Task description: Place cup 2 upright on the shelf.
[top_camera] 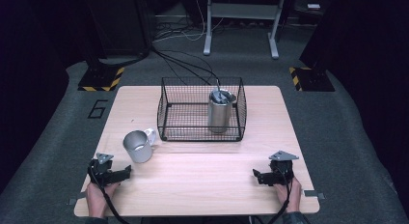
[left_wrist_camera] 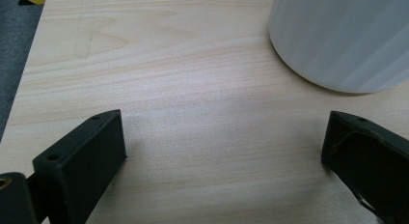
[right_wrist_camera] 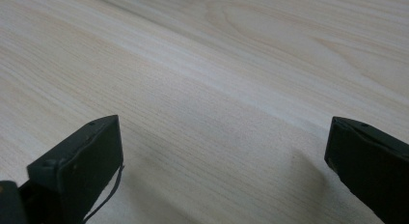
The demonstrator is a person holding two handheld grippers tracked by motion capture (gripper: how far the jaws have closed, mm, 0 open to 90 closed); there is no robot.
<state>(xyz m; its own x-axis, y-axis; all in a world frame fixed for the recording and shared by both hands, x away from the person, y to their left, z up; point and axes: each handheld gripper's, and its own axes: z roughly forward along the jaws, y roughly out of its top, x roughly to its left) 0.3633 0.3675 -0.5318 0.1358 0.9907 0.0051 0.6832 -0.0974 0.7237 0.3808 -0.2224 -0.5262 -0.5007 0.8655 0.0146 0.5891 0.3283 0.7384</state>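
A white mug [top_camera: 138,145] stands on the wooden table [top_camera: 202,185] at the left, its handle turned toward the basket. Its white wall [left_wrist_camera: 340,38] rises just beyond my left gripper [left_wrist_camera: 222,142]. That left gripper [top_camera: 126,171] rests near the front left edge, open, with bare wood between its jaws. A black wire basket [top_camera: 166,113] sits at the table's middle back and holds an upright steel cup [top_camera: 220,110]. My right gripper [top_camera: 256,175] lies at the front right, and its jaws stand wide apart over bare wood [right_wrist_camera: 224,132], open.
Beyond the table lies grey carpet with cables [top_camera: 183,60], two stand bases with yellow-black tape [top_camera: 101,79], and a grey frame's legs [top_camera: 207,40]. A number 6 [top_camera: 98,108] is marked on the floor at the left.
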